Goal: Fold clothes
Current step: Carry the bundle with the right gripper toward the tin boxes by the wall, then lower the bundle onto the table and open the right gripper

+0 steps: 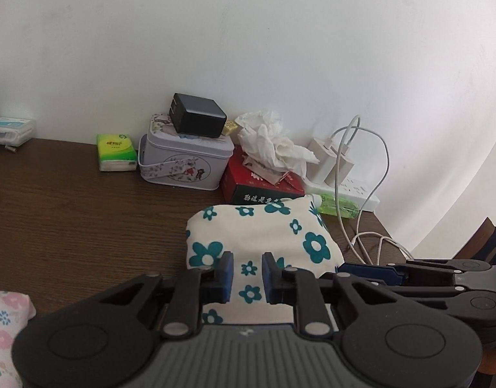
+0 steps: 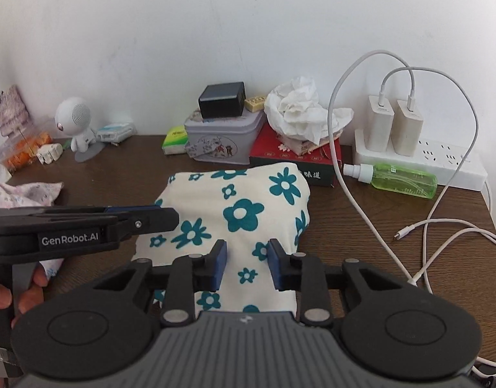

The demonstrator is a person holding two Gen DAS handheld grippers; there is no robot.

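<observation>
A folded cream garment with teal flowers (image 1: 264, 229) (image 2: 241, 200) lies on the brown wooden table (image 1: 70, 210) (image 2: 361, 242). My left gripper (image 1: 247, 276) hovers over its near edge, blue pads apart, with the printed cloth showing between them. My right gripper (image 2: 248, 265) is also open over the near edge of the same garment. Each one shows side-on in the other's view: the right gripper (image 1: 344, 268) at the garment's right edge, the left gripper (image 2: 170, 216) at its left edge. A hand (image 2: 2, 294) holds the left gripper's handle.
A second garment with pink flowers (image 1: 5, 323) (image 2: 28, 190) lies to the left. Along the wall stand a tin box (image 1: 186, 158) under a black charger (image 1: 197, 116), a red tissue box (image 2: 293, 152), a power strip (image 2: 441, 161) and a green spray bottle (image 2: 399, 177). White cables (image 2: 441, 226) trail on the right.
</observation>
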